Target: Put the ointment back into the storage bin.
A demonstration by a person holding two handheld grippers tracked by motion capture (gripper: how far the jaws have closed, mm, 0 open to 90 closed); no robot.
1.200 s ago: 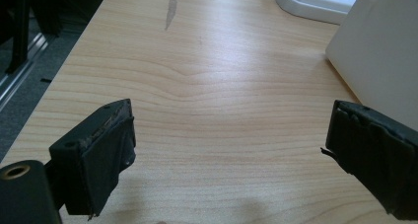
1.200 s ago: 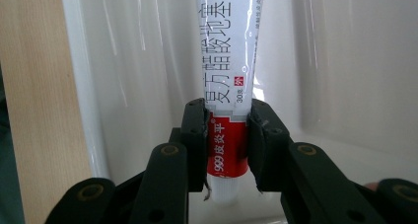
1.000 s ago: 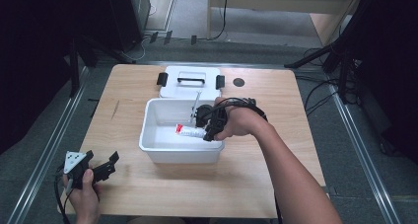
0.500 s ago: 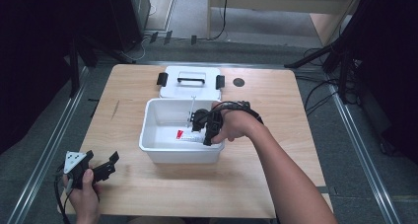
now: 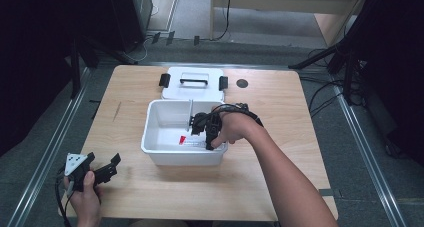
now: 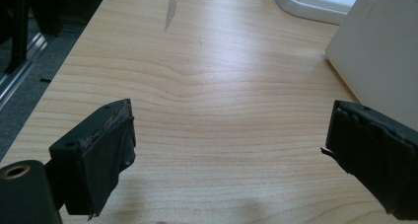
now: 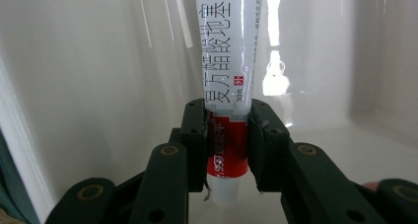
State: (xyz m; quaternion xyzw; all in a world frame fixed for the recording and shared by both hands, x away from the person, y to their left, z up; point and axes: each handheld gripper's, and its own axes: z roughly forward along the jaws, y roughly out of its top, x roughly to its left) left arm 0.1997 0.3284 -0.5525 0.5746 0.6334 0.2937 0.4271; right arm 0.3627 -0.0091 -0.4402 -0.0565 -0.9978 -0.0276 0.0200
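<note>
The right tool (image 7: 227, 135) is down inside the white bin (image 5: 155, 142), which stands near the middle of the bench (image 5: 300, 117). Its jaws are closed on a white tube (image 7: 226, 86) with a red band and a white cap — the pads press the red band from both sides, just above the cap. In the high view the tube (image 5: 192, 142) lies low in the bin, close to its near wall, with the right hand (image 5: 232, 129) reaching over the bin's right rim. The bin's lid (image 5: 192, 89) lies flat behind it, towards the bench's far edge. The left tool (image 5: 102, 169) rests at the bench's near left corner — its jaws stand wide apart, with nothing between them but bare wood.
</note>
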